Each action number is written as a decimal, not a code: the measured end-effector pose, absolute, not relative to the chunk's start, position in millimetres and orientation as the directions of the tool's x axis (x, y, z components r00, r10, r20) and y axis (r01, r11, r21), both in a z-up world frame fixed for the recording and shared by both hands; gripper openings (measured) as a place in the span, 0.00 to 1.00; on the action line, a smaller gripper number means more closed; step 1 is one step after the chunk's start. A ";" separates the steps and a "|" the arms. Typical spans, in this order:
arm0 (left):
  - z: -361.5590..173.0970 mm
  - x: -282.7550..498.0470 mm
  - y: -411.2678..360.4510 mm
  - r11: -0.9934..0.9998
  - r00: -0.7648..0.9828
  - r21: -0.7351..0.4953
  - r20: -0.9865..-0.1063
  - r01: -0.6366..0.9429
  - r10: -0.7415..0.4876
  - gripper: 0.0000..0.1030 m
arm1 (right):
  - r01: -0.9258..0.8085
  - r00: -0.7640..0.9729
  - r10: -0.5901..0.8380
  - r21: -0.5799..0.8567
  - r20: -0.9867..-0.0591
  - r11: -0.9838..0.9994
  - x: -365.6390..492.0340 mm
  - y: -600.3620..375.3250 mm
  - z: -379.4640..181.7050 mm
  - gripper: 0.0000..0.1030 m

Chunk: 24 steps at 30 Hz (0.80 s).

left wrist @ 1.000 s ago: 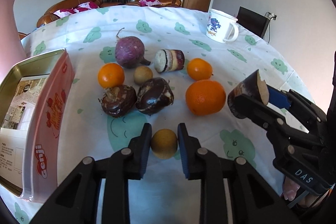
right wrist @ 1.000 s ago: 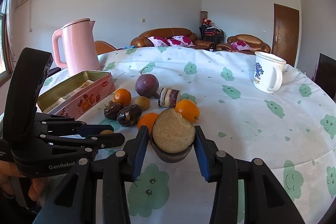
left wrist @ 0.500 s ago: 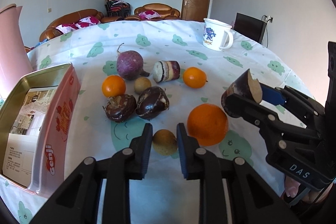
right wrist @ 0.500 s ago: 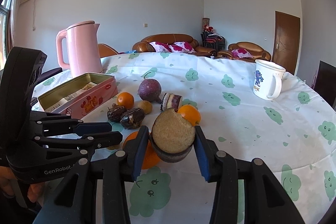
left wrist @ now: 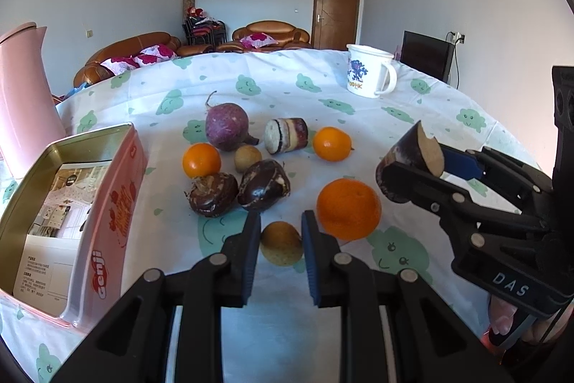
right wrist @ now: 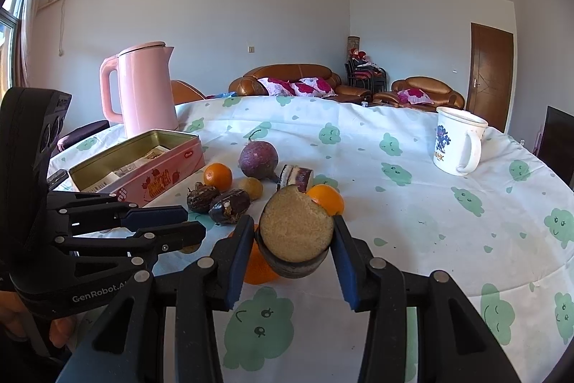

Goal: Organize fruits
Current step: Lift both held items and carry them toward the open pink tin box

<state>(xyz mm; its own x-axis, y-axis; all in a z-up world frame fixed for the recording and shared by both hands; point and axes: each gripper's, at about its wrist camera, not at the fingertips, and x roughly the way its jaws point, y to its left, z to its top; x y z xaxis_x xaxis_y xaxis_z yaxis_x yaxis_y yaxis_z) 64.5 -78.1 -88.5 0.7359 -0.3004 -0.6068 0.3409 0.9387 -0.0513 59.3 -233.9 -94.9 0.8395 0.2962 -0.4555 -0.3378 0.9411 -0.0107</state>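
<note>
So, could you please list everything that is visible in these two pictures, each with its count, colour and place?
oranges: three, orange, spread on the tablecloth
purple root: one, behind the oranges
dark bulbs: two, brown-black, centre
small brown fruits: two, one centre, one gripped
striped cut piece: one, purple-white, lying beside the root
tin box: one, pink, open, left
kettle: one, pink, behind the tin
mug: one, white, far right
tablecloth: one, white with green clouds
left gripper: shut on a small brown fruit
right gripper: shut on a dark cut piece
</note>
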 end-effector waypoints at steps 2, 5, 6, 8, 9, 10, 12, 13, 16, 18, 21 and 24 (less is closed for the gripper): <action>-87.2 63.4 -77.2 0.939 0.743 -0.053 -0.597 0.340 -0.303 0.24 | -0.340 0.841 0.299 -0.010 -0.452 0.940 58.8 -234.4 -94.7 0.44; -85.4 61.5 -75.9 0.940 0.754 -0.054 -0.582 0.336 -0.303 0.24 | -0.343 0.843 0.304 -0.009 -0.444 0.939 57.6 -234.8 -94.3 0.44; -84.8 60.7 -75.3 0.941 0.759 -0.054 -0.577 0.334 -0.302 0.24 | -0.344 0.844 0.305 -0.009 -0.442 0.939 57.4 -234.8 -94.2 0.44; -83.6 59.5 -74.4 0.942 0.765 -0.055 -0.569 0.331 -0.302 0.24 | -0.347 0.845 0.308 -0.010 -0.438 0.938 56.4 -234.6 -94.2 0.44; -83.1 58.9 -73.5 0.943 0.768 -0.055 -0.565 0.329 -0.301 0.23 | -0.348 0.845 0.310 -0.010 -0.435 0.937 56.0 -234.8 -94.2 0.44; -82.8 58.4 -73.3 0.944 0.771 -0.054 -0.562 0.326 -0.299 0.24 | -0.349 0.846 0.311 -0.009 -0.433 0.937 55.5 -234.9 -94.1 0.44; -81.8 56.8 -73.5 0.946 0.779 -0.048 -0.555 0.322 -0.293 0.23 | -0.351 0.848 0.314 -0.008 -0.427 0.936 54.7 -235.2 -93.8 0.44; -81.6 56.0 -73.8 0.946 0.782 -0.044 -0.551 0.320 -0.291 0.23 | -0.352 0.849 0.316 -0.008 -0.424 0.936 54.5 -235.3 -93.5 0.44; -80.5 53.5 -73.7 0.949 0.794 -0.033 -0.540 0.313 -0.281 0.23 | -0.356 0.851 0.320 -0.010 -0.416 0.934 53.0 -235.6 -93.4 0.44; -79.8 52.2 -73.5 0.950 0.800 -0.028 -0.533 0.309 -0.276 0.23 | -0.357 0.854 0.321 -0.013 -0.409 0.934 52.1 -235.5 -93.0 0.44; -78.9 50.3 -73.1 0.952 0.808 -0.022 -0.524 0.304 -0.270 0.23 | -0.360 0.857 0.325 -0.015 -0.401 0.933 50.9 -236.1 -93.0 0.44; -77.6 48.6 -73.2 0.954 0.816 -0.014 -0.514 0.299 -0.263 0.23 | -0.363 0.859 0.328 -0.016 -0.394 0.932 49.9 -235.4 -92.7 0.44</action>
